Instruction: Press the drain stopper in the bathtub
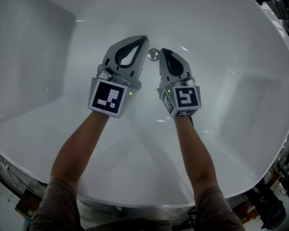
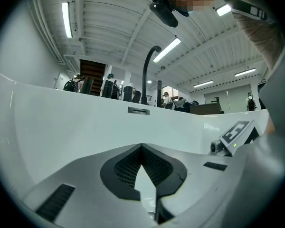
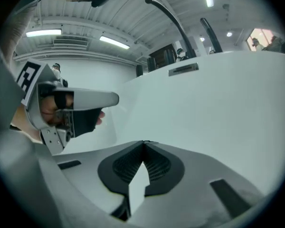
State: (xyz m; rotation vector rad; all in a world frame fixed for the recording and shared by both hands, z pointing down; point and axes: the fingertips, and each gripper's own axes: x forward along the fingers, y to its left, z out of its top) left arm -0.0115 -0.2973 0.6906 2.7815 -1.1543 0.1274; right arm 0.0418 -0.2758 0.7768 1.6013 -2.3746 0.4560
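A small round chrome drain stopper sits on the floor of the white bathtub. In the head view both grippers are down inside the tub with the stopper between their tips. My left gripper is shut, its tip just left of and slightly beyond the stopper. Just right of the stopper is the tip of my right gripper, also shut. Neither holds anything. The left gripper and the right gripper each show closed jaws against the tub wall in their own views, where the stopper is hidden.
The far tub wall carries an overflow slot with a dark curved faucet rising behind the rim. The tub's sloped sides surround both arms. People and equipment stand far behind the tub.
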